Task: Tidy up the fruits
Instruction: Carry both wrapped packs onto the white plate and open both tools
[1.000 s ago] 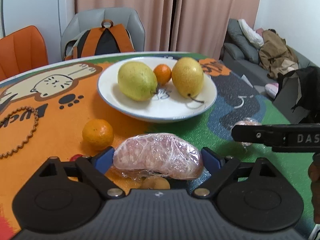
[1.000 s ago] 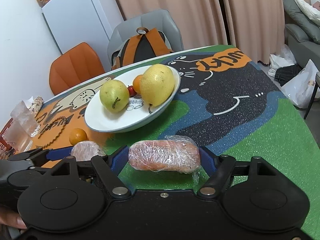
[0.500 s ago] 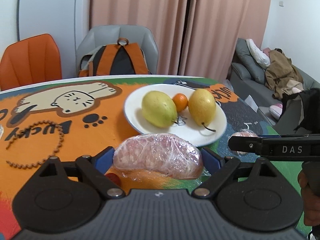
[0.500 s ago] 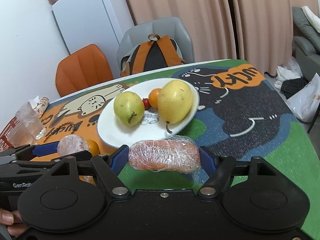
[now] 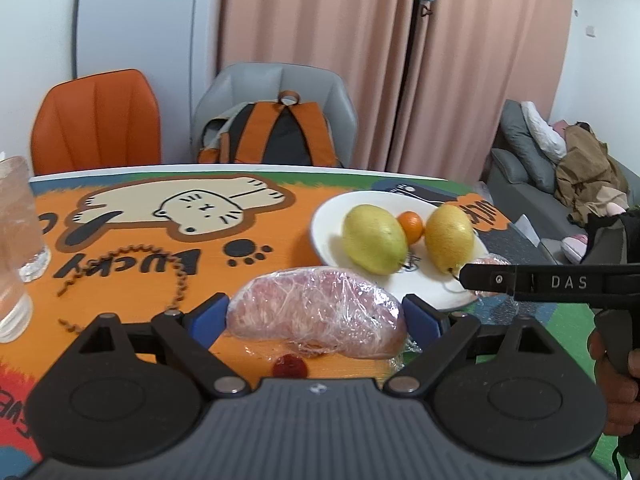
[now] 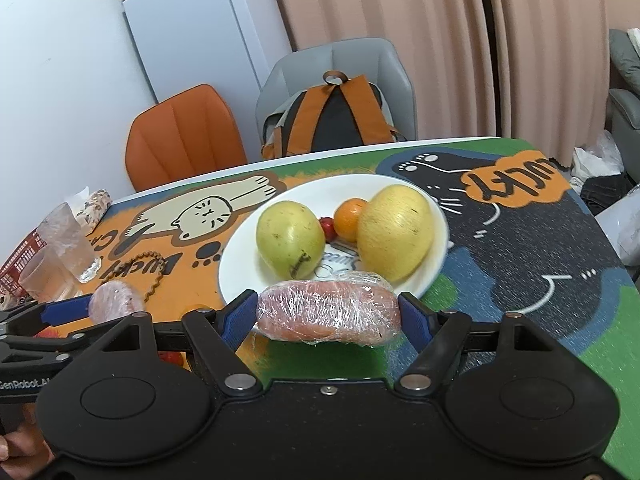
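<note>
Both tools have risen toward the white plate [image 6: 438, 220], each clamped on a plastic-wrapped fruit wedge: left tool [image 5: 316, 316] just short of its near rim, right tool [image 6: 328, 314] over it. Best lowered gently beside the pears [image 6: 290, 238], then released.

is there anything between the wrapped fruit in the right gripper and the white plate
Nothing visible. The wrapped fruit, clamped in the right gripper, hangs at the plate's near rim; the free spot sits before the two pears.
</note>
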`<action>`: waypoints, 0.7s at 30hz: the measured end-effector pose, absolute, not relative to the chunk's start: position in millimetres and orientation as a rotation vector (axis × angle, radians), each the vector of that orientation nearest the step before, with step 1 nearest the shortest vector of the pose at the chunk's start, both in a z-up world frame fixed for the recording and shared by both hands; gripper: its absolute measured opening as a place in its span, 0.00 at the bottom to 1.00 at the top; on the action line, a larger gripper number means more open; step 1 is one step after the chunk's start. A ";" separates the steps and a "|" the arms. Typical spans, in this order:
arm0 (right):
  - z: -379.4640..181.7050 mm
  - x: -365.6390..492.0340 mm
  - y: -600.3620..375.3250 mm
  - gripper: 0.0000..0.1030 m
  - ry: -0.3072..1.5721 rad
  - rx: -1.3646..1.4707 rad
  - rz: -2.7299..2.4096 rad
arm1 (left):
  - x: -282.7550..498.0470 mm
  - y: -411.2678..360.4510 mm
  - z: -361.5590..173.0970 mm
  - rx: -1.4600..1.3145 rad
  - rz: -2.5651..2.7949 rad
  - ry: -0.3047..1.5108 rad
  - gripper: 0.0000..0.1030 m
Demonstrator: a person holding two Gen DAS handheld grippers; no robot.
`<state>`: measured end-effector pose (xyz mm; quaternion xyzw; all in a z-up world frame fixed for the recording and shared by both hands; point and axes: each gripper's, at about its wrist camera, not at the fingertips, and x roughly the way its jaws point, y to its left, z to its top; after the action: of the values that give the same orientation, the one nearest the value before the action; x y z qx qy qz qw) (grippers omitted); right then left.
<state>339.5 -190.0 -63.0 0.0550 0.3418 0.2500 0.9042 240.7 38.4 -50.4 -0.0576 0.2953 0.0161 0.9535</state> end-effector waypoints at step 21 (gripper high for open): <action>-61.0 343.8 -192.2 0.86 0.687 0.116 0.516 | 241.9 45.2 -51.0 -0.135 0.053 0.598 0.88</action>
<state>343.8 -192.2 -61.0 0.0563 0.3327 0.2500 0.9076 241.9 45.2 -51.0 -0.0666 0.2942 0.0262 0.9531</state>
